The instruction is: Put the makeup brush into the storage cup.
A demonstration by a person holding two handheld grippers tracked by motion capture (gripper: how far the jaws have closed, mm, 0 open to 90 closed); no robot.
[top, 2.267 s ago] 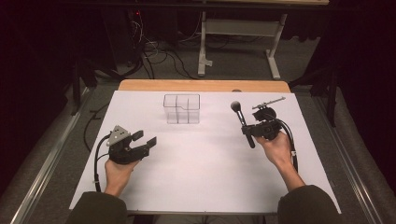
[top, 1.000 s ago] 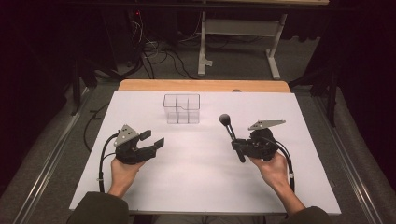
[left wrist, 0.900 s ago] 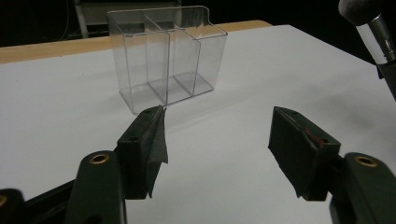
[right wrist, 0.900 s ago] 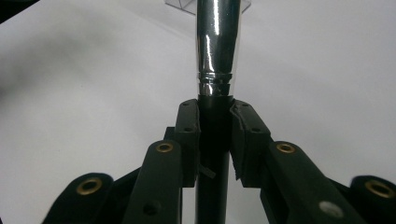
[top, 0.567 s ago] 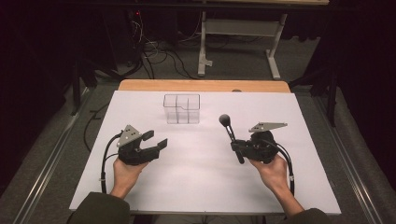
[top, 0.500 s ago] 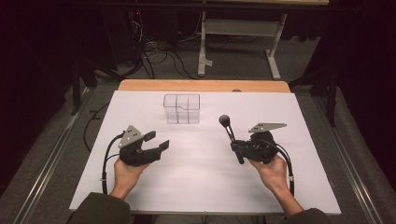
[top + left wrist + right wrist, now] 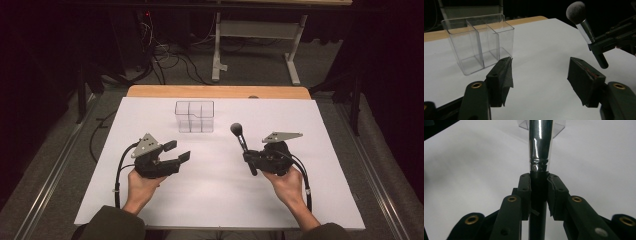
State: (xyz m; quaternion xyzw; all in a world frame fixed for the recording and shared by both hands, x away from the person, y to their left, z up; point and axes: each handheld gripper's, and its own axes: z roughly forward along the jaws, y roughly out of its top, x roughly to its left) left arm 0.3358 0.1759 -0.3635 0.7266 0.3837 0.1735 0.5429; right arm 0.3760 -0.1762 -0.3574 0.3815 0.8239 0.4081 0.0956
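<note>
**Brush Held for Transfer to the Organiser**

Gripping the black-handled makeup brush with chrome ferrule and grey bristle head [image 7: 242, 145], the right gripper [image 7: 254, 159] has its jaws closed on the black handle just below the ferrule, the head rising ahead of them and the handle end trailing below. The left gripper [image 7: 177, 151] hangs with jaws spread wide and nothing between them.

Handling, as a judgement: the brush is light and stiff; the smooth round handle may rotate or slip in the pads, and the polished ferrule more so. Keep hold on the handle. The bristles are soft and should not be clamped.

Ahead of both grippers, well apart, the clear plastic compartmented organiser box [image 7: 194, 116] stands upright on the white table [image 7: 215, 200].

No brand, label or legible writing is visible.
</note>
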